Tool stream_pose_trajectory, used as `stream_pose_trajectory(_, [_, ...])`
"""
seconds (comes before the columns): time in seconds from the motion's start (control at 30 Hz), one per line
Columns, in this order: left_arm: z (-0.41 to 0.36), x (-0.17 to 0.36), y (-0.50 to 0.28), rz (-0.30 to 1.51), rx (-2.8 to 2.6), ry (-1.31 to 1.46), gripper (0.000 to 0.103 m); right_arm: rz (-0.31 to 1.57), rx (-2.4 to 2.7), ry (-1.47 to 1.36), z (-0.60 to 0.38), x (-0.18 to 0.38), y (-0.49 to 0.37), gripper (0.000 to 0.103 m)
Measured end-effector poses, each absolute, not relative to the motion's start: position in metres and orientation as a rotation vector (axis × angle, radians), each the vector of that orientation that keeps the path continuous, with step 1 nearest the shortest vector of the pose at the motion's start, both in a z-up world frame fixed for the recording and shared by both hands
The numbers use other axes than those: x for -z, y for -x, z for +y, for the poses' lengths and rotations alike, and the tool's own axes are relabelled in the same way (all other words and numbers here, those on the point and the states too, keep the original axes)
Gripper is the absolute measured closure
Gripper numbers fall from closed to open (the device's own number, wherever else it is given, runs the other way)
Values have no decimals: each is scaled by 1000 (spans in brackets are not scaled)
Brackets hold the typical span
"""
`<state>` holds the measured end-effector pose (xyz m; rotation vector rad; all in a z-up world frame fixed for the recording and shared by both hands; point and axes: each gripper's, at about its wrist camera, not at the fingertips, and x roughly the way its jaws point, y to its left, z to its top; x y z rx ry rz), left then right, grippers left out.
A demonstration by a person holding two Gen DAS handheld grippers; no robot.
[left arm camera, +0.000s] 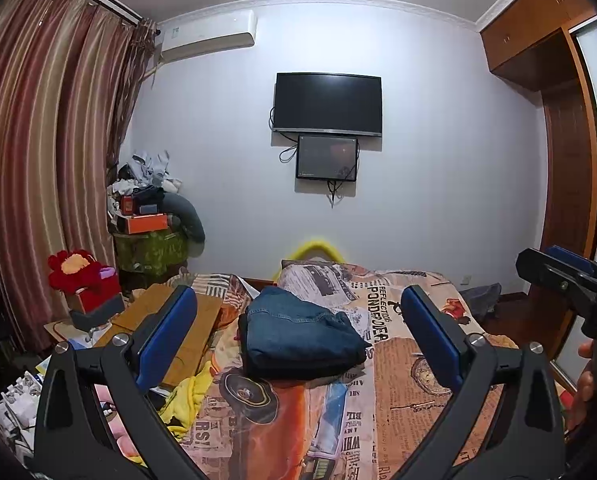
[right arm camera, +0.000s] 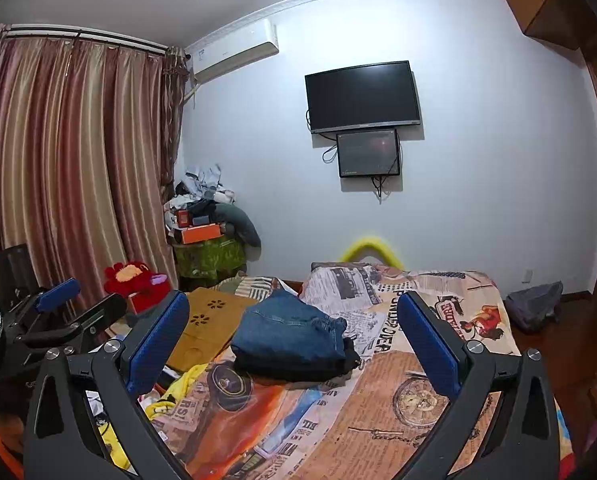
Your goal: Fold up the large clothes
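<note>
Nearby, folded jeans (stacked) lie between wide-spread left gripper fingers.

Two grippers — each with two blue fingers. One pile of folded jeans on one bed. Two screens, one air conditioner — one red plush toy.

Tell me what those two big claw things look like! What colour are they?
Both look the same. The left gripper and the right gripper each have two chunky black arms with triangle-shaped cut-outs and round silver screws at the joints. Each finger wears a flat, bright blue pad on its inner face. No cables or writing show on them.
</note>
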<state>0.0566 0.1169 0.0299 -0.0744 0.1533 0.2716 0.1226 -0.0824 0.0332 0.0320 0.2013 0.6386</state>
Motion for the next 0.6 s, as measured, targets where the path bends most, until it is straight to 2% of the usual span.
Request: stream_pose_trajectory(0.6, [113,-32,-57,153,-255,85,1,197,-646,-45,-88,-37,-120,0])
